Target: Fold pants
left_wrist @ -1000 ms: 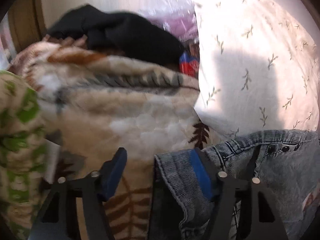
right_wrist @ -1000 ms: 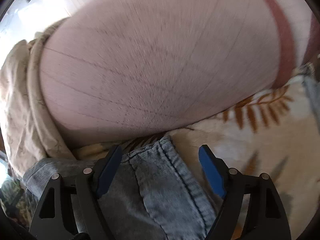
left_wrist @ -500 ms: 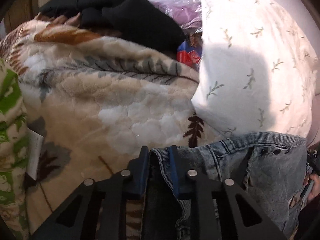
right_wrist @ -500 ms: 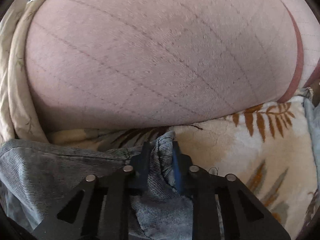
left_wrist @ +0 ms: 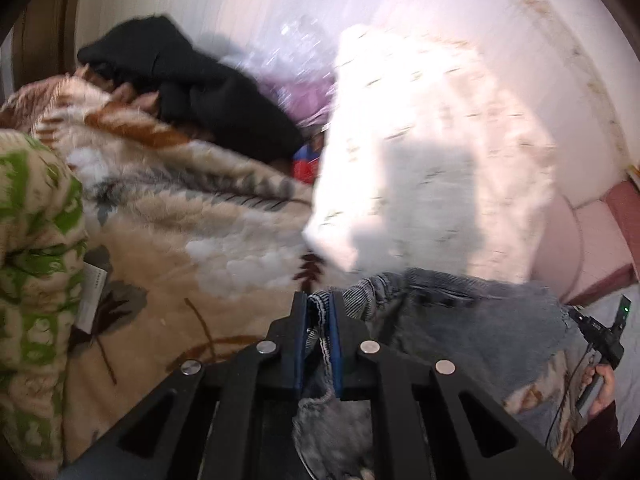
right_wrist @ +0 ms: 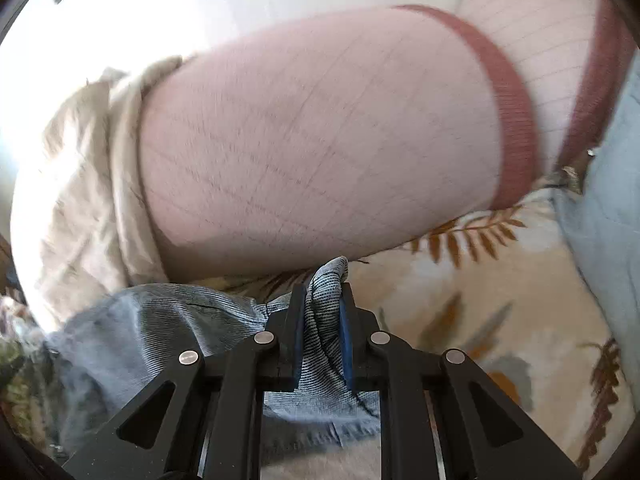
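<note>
Left gripper clamped tight on a bunched edge of the jeans; right gripper likewise pinching denim; pants span the leaf-print blanket between them; I judge: lift evenly, keep edge taut, avoid the pillow.

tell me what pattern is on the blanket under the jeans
Cream plush blanket with brown and grey fern-leaf prints; it shows best in the right wrist view.
</note>
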